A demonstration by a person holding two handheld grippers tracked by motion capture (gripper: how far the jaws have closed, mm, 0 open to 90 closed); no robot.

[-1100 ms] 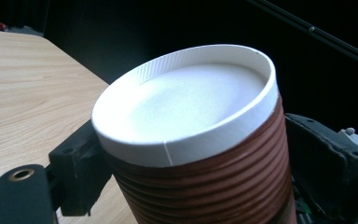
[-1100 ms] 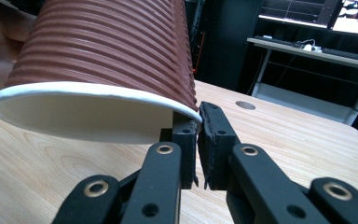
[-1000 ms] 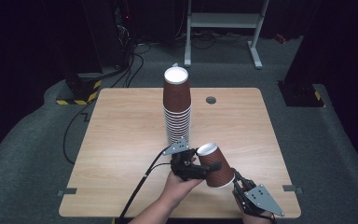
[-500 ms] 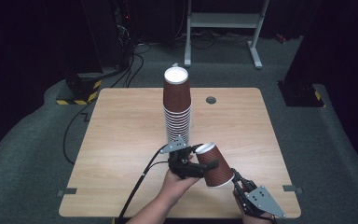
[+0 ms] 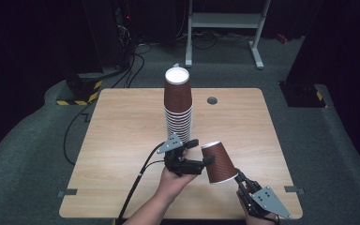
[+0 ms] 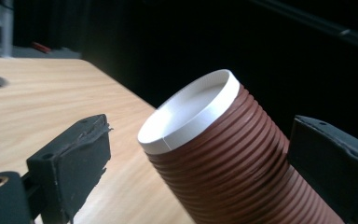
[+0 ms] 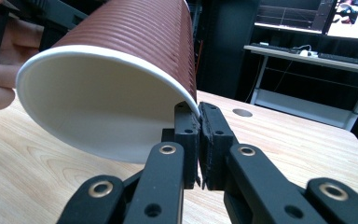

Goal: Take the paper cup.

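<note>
A tall stack of ribbed brown paper cups [image 5: 178, 108] stands upside down in the middle of the wooden table [image 5: 122, 122]. One brown cup [image 5: 219, 161] hangs tilted above the table's front, white base up and to the left. My right gripper [image 5: 241, 180] is shut on its lower rim; in the right gripper view the rim is pinched between the jaws [image 7: 198, 112] and the cup [image 7: 121, 56] opens toward me. My left gripper [image 5: 201, 152] is open, a jaw on either side of the cup's base end [image 6: 228, 154] with a gap on each side.
A round cable hole [image 5: 212, 100] sits in the table's far right part. The left gripper's cable [image 5: 140, 178] trails off the front edge. A metal stand [image 5: 225, 28] and dark equipment stand on the floor beyond the table.
The held cup and the right gripper have shifted slightly to the right. The left gripper's jaws now stand apart around the cup's base end.
</note>
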